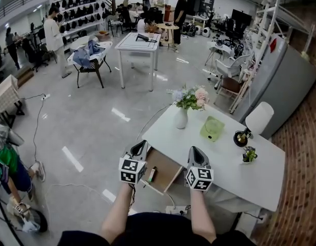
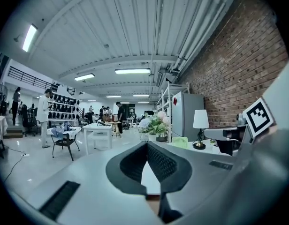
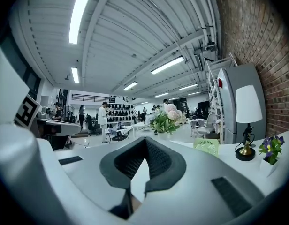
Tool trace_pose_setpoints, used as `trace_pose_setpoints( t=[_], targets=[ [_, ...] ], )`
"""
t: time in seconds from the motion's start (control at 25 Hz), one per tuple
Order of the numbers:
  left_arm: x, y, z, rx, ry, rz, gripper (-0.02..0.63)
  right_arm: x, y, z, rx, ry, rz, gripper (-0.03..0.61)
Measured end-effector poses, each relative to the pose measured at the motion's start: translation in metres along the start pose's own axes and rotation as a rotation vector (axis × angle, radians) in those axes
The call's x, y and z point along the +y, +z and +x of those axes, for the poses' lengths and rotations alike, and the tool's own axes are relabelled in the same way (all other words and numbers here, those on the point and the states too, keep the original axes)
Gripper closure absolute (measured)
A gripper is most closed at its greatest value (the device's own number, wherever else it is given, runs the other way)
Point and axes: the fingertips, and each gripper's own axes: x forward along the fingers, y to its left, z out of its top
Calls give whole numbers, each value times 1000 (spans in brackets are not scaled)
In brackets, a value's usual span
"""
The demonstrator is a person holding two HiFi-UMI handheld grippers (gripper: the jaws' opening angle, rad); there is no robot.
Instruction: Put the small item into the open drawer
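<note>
The wooden drawer [image 1: 165, 177] stands pulled out from the front of the white table [image 1: 235, 174]. A small dark item with an orange end [image 1: 152, 174] lies inside it near the left side. My left gripper [image 1: 143, 144] hovers just left of the drawer, shut and holding nothing; in the left gripper view its pads [image 2: 135, 162] meet at the tips. My right gripper [image 1: 193, 149] hangs over the table edge to the right of the drawer, also shut and holding nothing, its pads [image 3: 161, 163] touching in the right gripper view.
On the table stand a white vase of flowers [image 1: 181, 118], a small green fan [image 1: 213, 128], a white-shaded lamp [image 1: 258, 121] and a little potted plant [image 1: 248, 154]. A power strip [image 1: 174, 209] lies on the floor below the drawer. People and other tables are far behind.
</note>
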Motion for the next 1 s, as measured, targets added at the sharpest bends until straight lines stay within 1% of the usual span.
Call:
trace_pose_setpoints(
  t=[0.28,1.0],
  targets=[
    [2,2,4,1,1,2,592,-1,1,5,6,1,-6,579],
    [5,-5,0,16,14,-13,592,3,-5,1,21,11,-10,578]
  ],
)
